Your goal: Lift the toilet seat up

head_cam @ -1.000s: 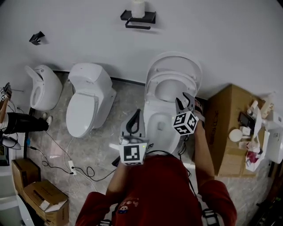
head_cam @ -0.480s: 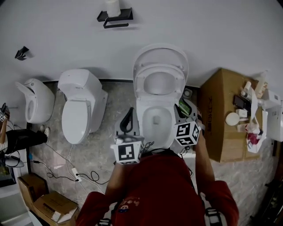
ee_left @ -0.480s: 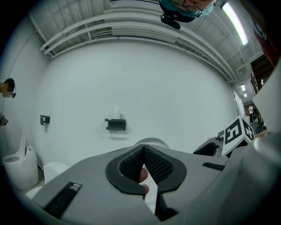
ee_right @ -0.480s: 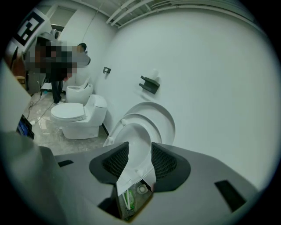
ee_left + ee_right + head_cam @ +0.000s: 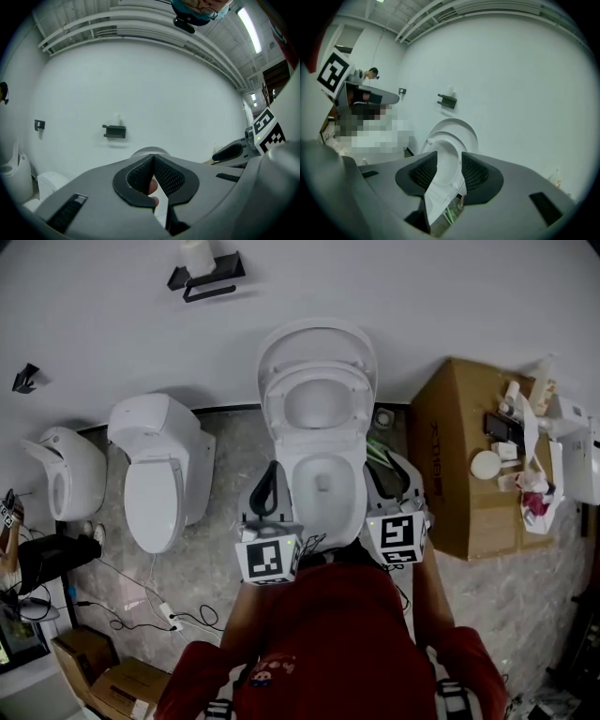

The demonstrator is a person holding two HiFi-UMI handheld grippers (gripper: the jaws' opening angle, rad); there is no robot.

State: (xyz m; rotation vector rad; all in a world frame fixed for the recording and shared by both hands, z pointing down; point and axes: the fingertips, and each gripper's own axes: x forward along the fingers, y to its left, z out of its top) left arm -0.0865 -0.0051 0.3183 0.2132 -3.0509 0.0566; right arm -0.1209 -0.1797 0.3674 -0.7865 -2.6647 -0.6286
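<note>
A second ago my right gripper (image 5: 389,471) was up by the bowl's (image 5: 323,486) right rim, just under the raised seat (image 5: 317,381) — now it has come back towards my chest and sits low beside the bowl's right front, clear of the toilet. My left gripper (image 5: 271,476) has hardly shifted and hangs off the bowl's left front as before. My head has turned too: the toilet has slid left towards the middle of the head view, and more of the box (image 5: 464,474) shows on its right. The seat is fully up, a white ring leaning back on the open lid (image 5: 317,334), and the lid rests against the wall, so the bowl lies open beneath. My right fingers stand apart with nothing between the pads; past them I see only the raised seat and the bowl, well off. My left fingers are together at the tips, holding nothing. A second toilet (image 5: 159,479), closed, stands to the left.
</note>
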